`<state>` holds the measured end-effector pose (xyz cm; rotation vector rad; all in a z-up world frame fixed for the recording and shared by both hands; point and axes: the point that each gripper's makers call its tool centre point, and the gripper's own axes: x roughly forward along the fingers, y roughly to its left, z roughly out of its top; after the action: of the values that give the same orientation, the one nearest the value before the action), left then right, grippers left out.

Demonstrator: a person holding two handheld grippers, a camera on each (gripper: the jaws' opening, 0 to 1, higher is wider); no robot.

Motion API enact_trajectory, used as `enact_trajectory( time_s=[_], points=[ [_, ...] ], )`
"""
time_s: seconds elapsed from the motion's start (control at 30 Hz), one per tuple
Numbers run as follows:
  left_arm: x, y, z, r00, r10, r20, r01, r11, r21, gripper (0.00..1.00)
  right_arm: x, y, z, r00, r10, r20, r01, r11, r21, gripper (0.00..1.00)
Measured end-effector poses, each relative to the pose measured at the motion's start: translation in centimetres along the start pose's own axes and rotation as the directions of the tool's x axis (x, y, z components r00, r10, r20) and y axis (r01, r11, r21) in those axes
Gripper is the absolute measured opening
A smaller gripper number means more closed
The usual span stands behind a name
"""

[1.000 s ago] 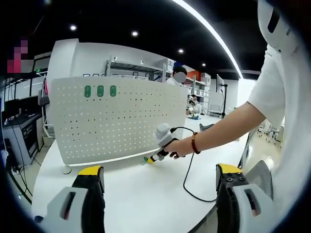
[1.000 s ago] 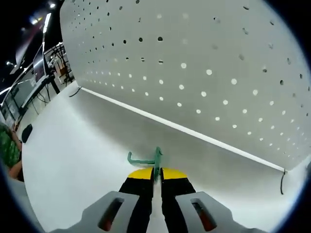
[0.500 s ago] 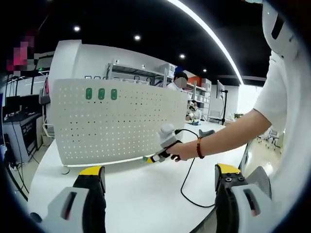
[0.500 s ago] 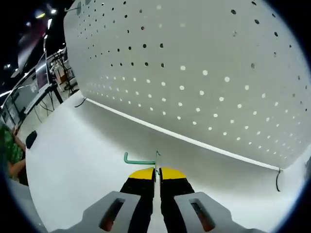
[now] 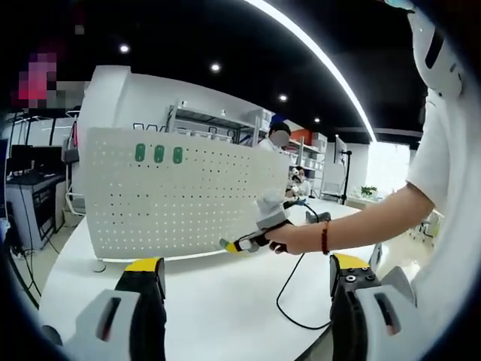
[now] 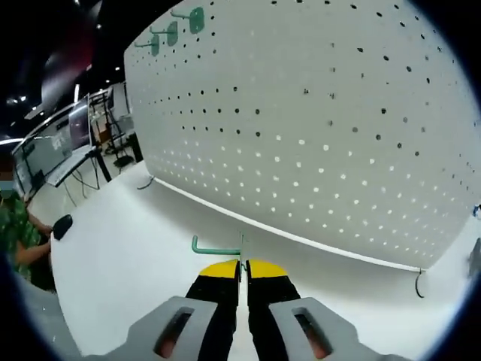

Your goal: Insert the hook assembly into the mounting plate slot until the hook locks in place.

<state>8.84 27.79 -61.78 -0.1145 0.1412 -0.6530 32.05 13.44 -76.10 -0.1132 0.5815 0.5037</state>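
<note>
**Hook lifted off the table, pegboard still ahead**

Since a second ago the right gripper [image 6: 242, 274] has risen: in the left gripper view it sat low against the table by the board's foot, and it now hangs clear of the white table [image 5: 225, 301], near the centre of the frame in front of the board's lower right corner. In the right gripper view the board has dropped back and more of it shows, including its top edge.

The right gripper view shows its jaws pressed together at the bottom centre, clenched on the stem of a green hook [image 6: 218, 247]. The hook stands just above the yellow jaw tips, its arm reaching to the left with an upturned end. It is apart from the white pegboard [image 6: 338, 128], which spreads across the upper right. Three green hooks [image 6: 176, 28] already sit in the board at the upper left of that frame.

The left gripper view gives the wider scene: the pegboard [image 5: 180, 199] upright on the table at centre left, a person's hand [image 5: 289, 238] holding the right gripper [image 5: 228, 245], and a black cable [image 5: 289, 289] trailing down to the table. The left gripper [image 5: 244, 289] is at the bottom edge, jaws spread wide with nothing between them.
</note>
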Motion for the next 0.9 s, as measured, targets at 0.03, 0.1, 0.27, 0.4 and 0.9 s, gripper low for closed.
enact_trajectory(
  time_s=[0.03,0.1,0.27,0.4,0.9],
  points=[
    [-0.1,0.0,0.1,1.000,0.000,0.005,0.000,1.000,-0.004,0.92,-0.3,0.2,0.2,1.000,0.001,0.009,-0.001,1.000,0.003,0.02],
    [-0.2,0.0,0.3,1.000,0.002,0.012,-0.002,1.000,-0.003,0.92,-1.0,0.9,0.9,0.999,0.014,0.044,-0.014,1.000,0.010,0.02],
    [-0.6,0.0,0.5,1.000,0.003,0.020,-0.003,1.000,-0.002,0.92,-3.0,2.4,2.0,0.996,0.028,0.084,-0.026,0.999,-0.023,0.02],
    [-0.8,-0.1,0.6,1.000,0.006,0.024,-0.006,1.000,-0.003,0.91,-4.6,3.5,2.5,0.991,0.030,0.131,-0.030,1.000,-0.005,0.02],
    [-1.2,-0.8,1.4,0.997,-0.048,0.068,0.052,0.997,-0.050,0.90,-10.6,7.9,4.1,0.955,0.085,0.284,-0.085,0.996,-0.014,0.02]
  ],
)
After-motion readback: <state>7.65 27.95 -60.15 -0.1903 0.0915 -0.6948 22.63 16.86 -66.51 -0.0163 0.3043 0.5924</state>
